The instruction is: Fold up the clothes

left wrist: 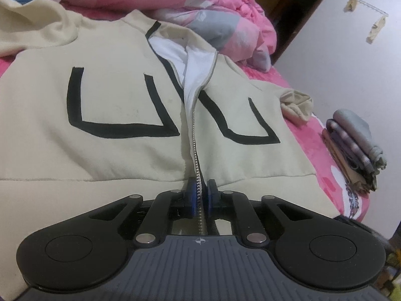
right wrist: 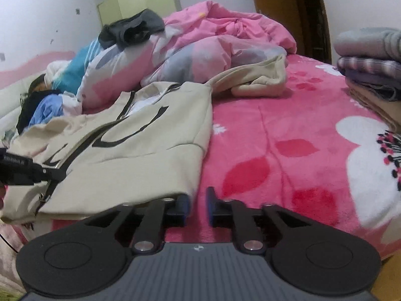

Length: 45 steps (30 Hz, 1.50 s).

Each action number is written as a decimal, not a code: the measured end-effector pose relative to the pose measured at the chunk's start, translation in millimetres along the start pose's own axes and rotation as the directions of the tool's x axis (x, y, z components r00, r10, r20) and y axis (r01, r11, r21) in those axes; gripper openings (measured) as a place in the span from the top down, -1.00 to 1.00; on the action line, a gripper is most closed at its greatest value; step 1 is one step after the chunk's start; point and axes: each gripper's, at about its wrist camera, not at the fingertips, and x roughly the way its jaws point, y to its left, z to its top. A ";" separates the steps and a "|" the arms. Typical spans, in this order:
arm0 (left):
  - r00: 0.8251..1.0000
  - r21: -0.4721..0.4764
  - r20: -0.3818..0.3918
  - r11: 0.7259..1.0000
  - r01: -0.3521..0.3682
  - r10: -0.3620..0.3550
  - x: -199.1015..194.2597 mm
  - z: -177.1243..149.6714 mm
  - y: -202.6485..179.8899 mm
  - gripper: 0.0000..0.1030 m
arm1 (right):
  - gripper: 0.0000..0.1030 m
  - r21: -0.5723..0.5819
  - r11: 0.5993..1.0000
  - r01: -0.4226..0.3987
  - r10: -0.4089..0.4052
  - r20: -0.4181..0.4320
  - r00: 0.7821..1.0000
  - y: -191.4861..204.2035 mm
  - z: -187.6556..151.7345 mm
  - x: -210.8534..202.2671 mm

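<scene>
Left wrist view: the cream zip-up jacket lies front-up across the bed, filling the frame from the left edge to right of centre, its hem at the bottom. The left gripper is pinched nearly closed on the metal zipper at the hem, blue pads hard against the teeth. Right of the jacket, a crumpled cuff sits near the bed's edge, then a strip of pink floral blanket and a stack of folded clothes close to the white wall.

Right wrist view: the left gripper pokes in from the left edge, gripping the jacket at the zipper. The right gripper has narrow jaws with a clear gap, nothing between them, just beside the jacket's near corner; its left finger touches the hem. To the right the blanket lies open up to the stack, which the frame cuts off. Only this view shows the dark garment on the pink duvet at the back.
</scene>
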 end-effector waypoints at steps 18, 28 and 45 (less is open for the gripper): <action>0.998 0.241 0.050 0.971 0.015 -0.028 9.3 54.5 -2.3 0.35 | 0.15 0.233 0.972 -0.023 0.020 0.017 1.000 -52.6 96.3 -13.2; 0.995 0.213 0.000 0.972 0.099 -0.101 58.9 62.9 30.9 0.37 | 0.14 0.281 0.936 -0.213 0.254 -0.117 0.960 33.1 210.6 223.3; 0.974 0.178 0.039 0.961 0.212 -0.222 56.8 47.9 47.6 0.38 | 0.80 0.401 0.893 -0.205 0.250 -0.063 0.966 51.0 256.8 394.1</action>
